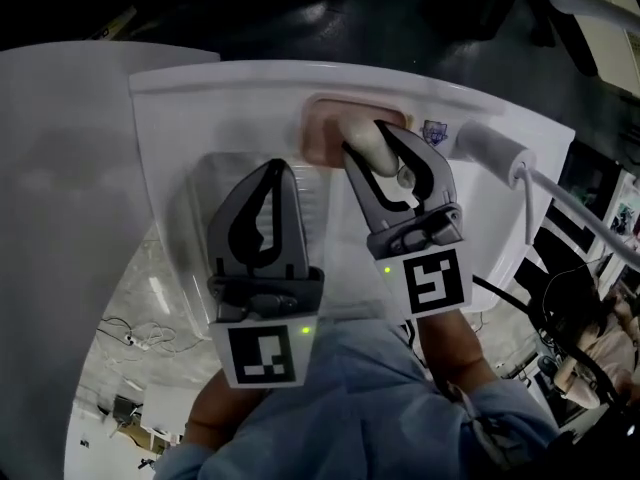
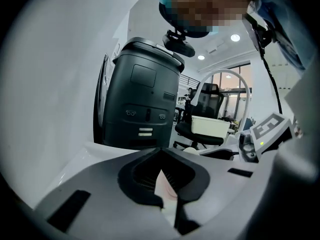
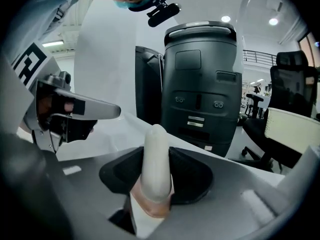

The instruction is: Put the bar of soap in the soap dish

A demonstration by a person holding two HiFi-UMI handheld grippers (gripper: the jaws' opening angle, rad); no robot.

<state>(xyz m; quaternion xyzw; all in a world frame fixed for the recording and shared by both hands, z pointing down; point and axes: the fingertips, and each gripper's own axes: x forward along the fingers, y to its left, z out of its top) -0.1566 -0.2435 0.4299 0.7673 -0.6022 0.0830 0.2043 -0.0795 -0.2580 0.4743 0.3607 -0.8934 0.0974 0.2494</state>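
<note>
Holding the bar of soap (image 1: 380, 153) on edge at the pink soap dish (image 1: 320, 133) on the white basin (image 1: 220, 83), right gripper (image 1: 368, 136) clamped on the bar; left gripper (image 1: 277, 168) beside, jaws together, empty. Placing step, seemingly nearly done. Next: settling the bar in the dish, then releasing.

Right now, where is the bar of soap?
In the head view, right of centre: the bar of soap stands clamped in the right gripper, over the pink soap dish.
</note>
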